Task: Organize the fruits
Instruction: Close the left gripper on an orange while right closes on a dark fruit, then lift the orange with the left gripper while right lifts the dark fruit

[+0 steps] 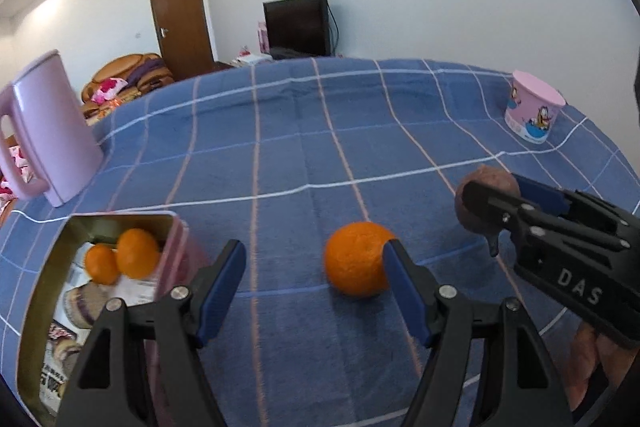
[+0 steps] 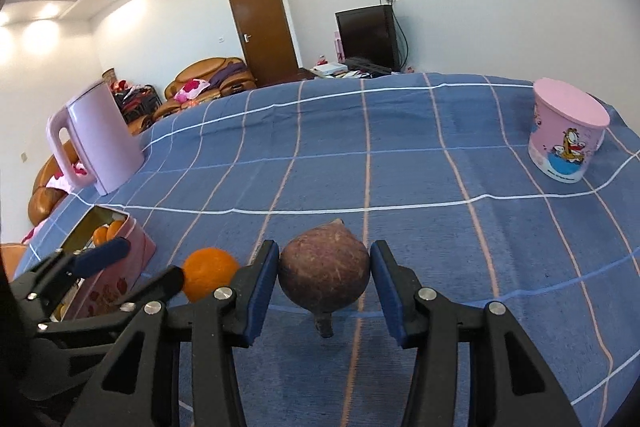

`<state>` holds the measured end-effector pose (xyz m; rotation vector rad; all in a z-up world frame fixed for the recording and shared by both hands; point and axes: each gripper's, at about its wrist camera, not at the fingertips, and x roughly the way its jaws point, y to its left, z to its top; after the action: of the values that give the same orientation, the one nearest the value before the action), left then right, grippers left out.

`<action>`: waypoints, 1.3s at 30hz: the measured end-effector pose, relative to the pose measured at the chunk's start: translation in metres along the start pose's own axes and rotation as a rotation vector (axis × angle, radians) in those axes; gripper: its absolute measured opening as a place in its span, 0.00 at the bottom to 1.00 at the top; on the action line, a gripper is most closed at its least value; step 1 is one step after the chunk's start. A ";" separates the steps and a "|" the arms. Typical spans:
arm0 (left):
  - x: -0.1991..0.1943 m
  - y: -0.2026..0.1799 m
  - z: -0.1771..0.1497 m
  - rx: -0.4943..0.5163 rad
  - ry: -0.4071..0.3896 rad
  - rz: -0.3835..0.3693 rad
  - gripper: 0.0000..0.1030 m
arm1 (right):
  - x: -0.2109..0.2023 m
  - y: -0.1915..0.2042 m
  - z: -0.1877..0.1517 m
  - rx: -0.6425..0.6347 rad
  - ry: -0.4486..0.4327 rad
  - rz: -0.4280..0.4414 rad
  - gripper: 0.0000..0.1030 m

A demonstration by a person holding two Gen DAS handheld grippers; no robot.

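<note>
An orange (image 1: 354,259) lies on the blue checked tablecloth, partly behind the right finger of my open left gripper (image 1: 316,261); it also shows in the right wrist view (image 2: 208,277). A pink tin (image 1: 100,295) at the lower left holds two small oranges (image 1: 122,259) and brownish purple pieces. My right gripper (image 2: 324,275) is shut on a brown round fruit (image 2: 324,273) with a short stem, held just above the cloth. The same fruit (image 1: 486,201) and right gripper show at the right of the left wrist view.
A pink kettle (image 1: 48,131) stands at the table's left edge. A pink cartoon cup (image 1: 532,111) stands upside down at the far right. The blue tablecloth (image 1: 320,155) covers the table. A sofa, door and TV are beyond it.
</note>
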<state>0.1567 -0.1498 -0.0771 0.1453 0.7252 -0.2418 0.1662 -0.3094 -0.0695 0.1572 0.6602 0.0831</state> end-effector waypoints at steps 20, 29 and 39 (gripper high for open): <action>0.024 -0.004 0.001 -0.042 0.090 -0.105 0.47 | -0.002 -0.007 0.000 0.042 -0.015 -0.005 0.48; 0.011 0.000 0.001 -0.061 0.017 -0.060 0.47 | -0.012 0.000 -0.003 0.006 -0.056 0.001 0.48; -0.003 0.002 0.001 -0.054 -0.057 -0.018 0.47 | -0.019 0.004 -0.004 -0.023 -0.096 0.007 0.48</action>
<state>0.1555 -0.1481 -0.0738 0.0801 0.6756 -0.2419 0.1492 -0.3071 -0.0603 0.1402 0.5629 0.0897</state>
